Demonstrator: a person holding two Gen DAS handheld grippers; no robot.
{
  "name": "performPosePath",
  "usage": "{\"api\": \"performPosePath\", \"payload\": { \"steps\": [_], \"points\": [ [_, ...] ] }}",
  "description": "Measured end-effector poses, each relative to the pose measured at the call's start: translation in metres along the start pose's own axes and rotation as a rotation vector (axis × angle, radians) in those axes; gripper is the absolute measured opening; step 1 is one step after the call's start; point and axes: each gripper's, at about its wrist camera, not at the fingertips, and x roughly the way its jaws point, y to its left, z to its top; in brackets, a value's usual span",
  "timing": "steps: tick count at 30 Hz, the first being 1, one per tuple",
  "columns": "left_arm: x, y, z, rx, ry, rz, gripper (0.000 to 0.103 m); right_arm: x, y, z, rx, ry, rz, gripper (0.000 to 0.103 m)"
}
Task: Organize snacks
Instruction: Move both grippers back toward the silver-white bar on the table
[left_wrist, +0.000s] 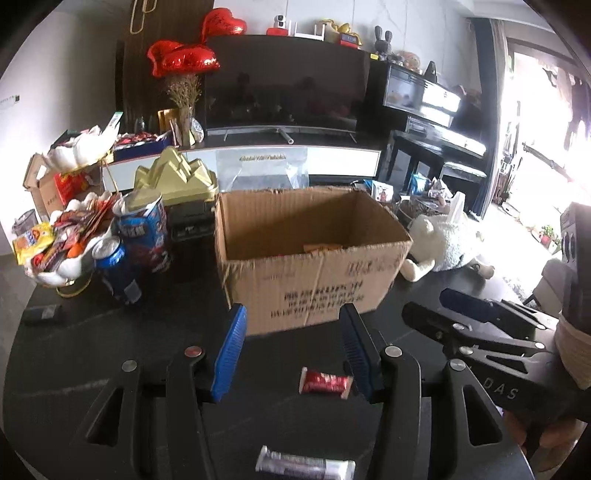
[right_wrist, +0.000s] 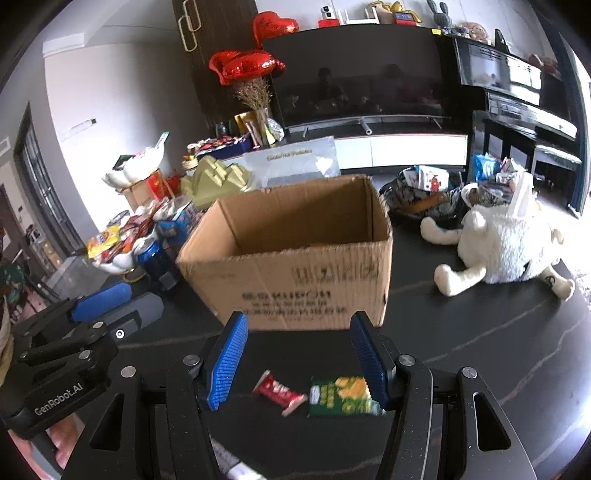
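Note:
An open cardboard box (left_wrist: 314, 284) stands on the dark table, also in the right wrist view (right_wrist: 295, 280), with some packets inside (left_wrist: 323, 247). My left gripper (left_wrist: 291, 350) is open and empty, with a red snack packet (left_wrist: 325, 383) on the table between its fingers and a silver packet (left_wrist: 304, 466) nearer the camera. My right gripper (right_wrist: 295, 362) is open and empty above the red packet (right_wrist: 279, 392) and a green packet (right_wrist: 341, 397). Each gripper shows in the other's view: the right (left_wrist: 436, 306) and the left (right_wrist: 122, 301).
A white dish piled with snacks (left_wrist: 59, 243) and blue cans (left_wrist: 118, 269) stand left of the box. A white plush toy (right_wrist: 502, 251) lies to the right, with a dark bowl of packets (right_wrist: 424, 199) behind it. A gold ornament (left_wrist: 173, 177) sits behind the box.

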Motion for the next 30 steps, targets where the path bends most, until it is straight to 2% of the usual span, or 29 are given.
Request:
{"api": "performPosePath", "payload": {
  "steps": [6, 18, 26, 30],
  "points": [
    [-0.014, 0.005, -0.026, -0.005, 0.013, 0.033, 0.055, -0.004, 0.01, -0.023, -0.015, 0.036, 0.023, 0.059],
    [-0.03, 0.032, -0.09, -0.044, 0.096, 0.074, 0.056, 0.007, 0.044, -0.076, -0.089, 0.159, 0.063, 0.059],
    [-0.024, 0.048, -0.13, -0.068, 0.18, 0.083, 0.056, 0.021, 0.065, -0.104, -0.129, 0.259, 0.101, 0.059],
    [-0.018, 0.056, -0.14, -0.074, 0.198, 0.115, 0.056, 0.03, 0.074, -0.115, -0.155, 0.309, 0.119, 0.059]
  ]
}}
